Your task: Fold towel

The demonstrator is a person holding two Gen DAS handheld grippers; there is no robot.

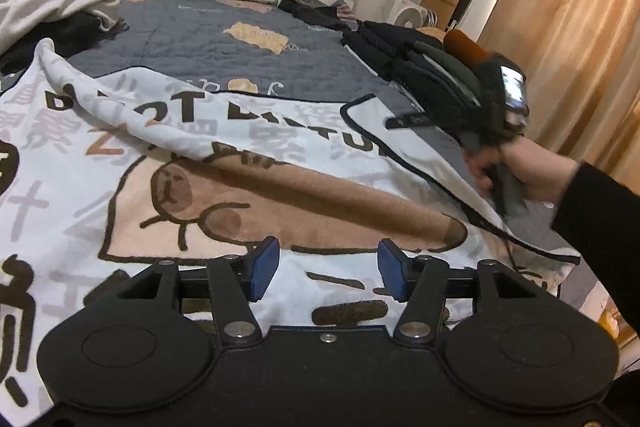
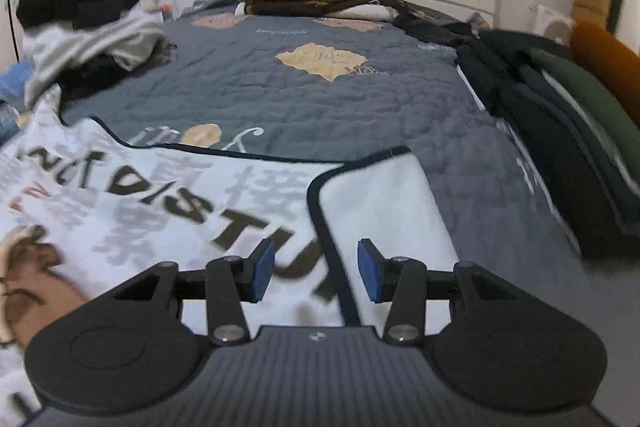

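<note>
1. The left gripper (image 1: 328, 269) hovers over the towel (image 1: 120, 195), blue pads apart, nothing between them.
2. The towel lies spread on the quilted bed cover (image 1: 208, 39), partly doubled over. It looks soft, light and floppy; its dark-piped edge (image 2: 320, 227) seems the best hold.
3. Print reads "DISTU", probably "DO NOT DISTURB", among grey Chinese characters I cannot read.
4. The right gripper (image 2: 316, 269) has jaws apart astride the turned-back corner (image 2: 376, 195), not pinching it.
</note>
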